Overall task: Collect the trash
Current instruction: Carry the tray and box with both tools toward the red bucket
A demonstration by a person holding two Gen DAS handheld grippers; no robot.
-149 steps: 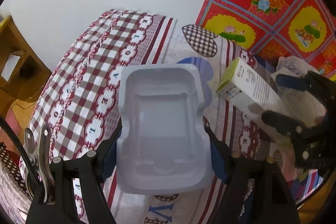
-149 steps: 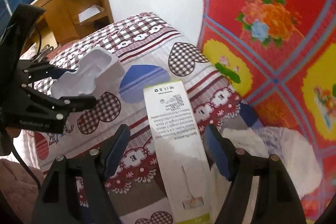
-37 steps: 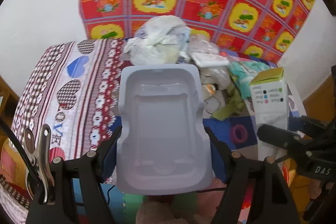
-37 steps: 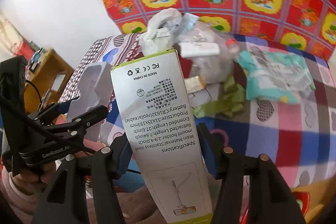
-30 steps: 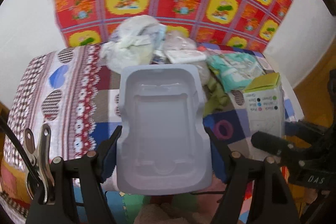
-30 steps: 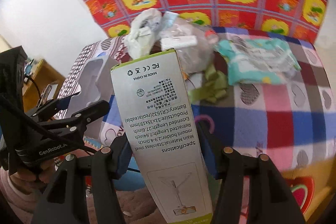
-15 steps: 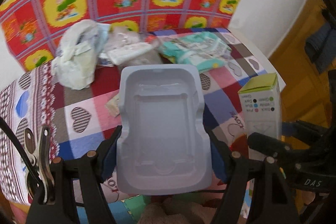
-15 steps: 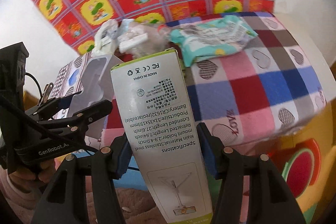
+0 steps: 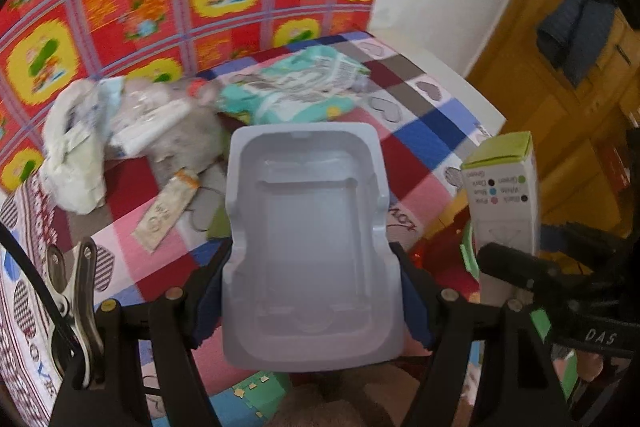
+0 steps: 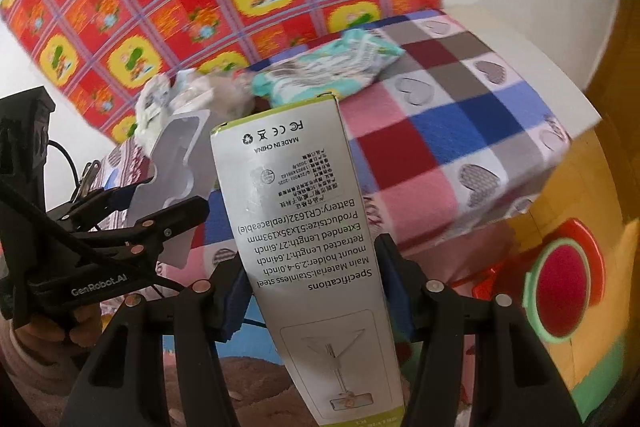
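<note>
Both tongs loaded. Left tongs (image 9: 312,291) pinch the grey moulded plastic tray (image 9: 310,247) by its long sides, hollow facing up at the camera. Right tongs (image 10: 316,291) pinch the tall white-and-green carton (image 10: 304,247) near its lower half, most of its length sticking out past the pads.

Both loads hang in the air off the edge of the bed (image 10: 460,155), over the bright floor mat (image 10: 560,291). More rubbish lies on the checked cover: teal wipes pack (image 9: 292,95), crumpled white wrapper (image 9: 72,147), clear bag heap (image 9: 168,123), flat sachet (image 9: 166,211). No bin or bag visible in either view, so I can't say where the drop point is.

My read: carry leg, two pieces in transit, several left on the bed.

To do it well:
- Keep squeeze steady. Tray is thin and flexy; harder grip may buckle it and pop it out.
- Carton is held low with a long overhang, so it can pivot in the pads. Avoid quick wrist rolls.
- The two loads ride near each other; keep them apart so the carton doesn't knock the tray.
- Get squarely over the container before spreading either pair.
</note>
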